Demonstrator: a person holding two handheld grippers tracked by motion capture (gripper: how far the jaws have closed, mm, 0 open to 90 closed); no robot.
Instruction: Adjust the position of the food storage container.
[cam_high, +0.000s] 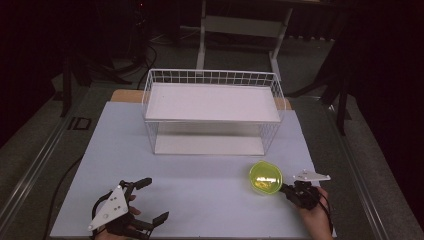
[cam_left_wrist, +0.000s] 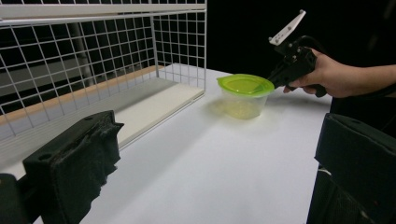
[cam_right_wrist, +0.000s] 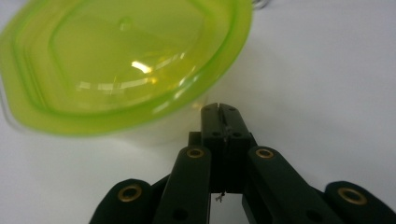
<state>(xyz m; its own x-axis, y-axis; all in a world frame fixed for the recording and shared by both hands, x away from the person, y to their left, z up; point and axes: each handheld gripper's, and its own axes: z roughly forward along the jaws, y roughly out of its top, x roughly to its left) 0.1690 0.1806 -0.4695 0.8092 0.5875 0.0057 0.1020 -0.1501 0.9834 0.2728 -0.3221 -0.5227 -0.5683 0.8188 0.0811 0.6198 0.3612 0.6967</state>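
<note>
A clear plastic container with a yellow-green lid (cam_high: 265, 178) (cam_left_wrist: 245, 95) (cam_right_wrist: 121, 65) stands on the white table at the front right. My right gripper (cam_high: 283, 188) (cam_left_wrist: 276, 80) (cam_right_wrist: 219, 110) is shut, its tips right at the container's near side, just under the lid's rim. I cannot tell whether the tips pinch anything. My left gripper (cam_high: 155, 199) (cam_left_wrist: 215, 177) is at the front left, low over the table. It stands wide open with nothing between its jaws and is pointed toward the container.
A white wire basket rack (cam_high: 212, 76) (cam_left_wrist: 180, 42) with an upper shelf and a lower board stands at the table's middle back. The white table mat (cam_high: 200, 190) lies bare between the two grippers. Beyond the table, dark floor and a metal frame (cam_high: 240, 25).
</note>
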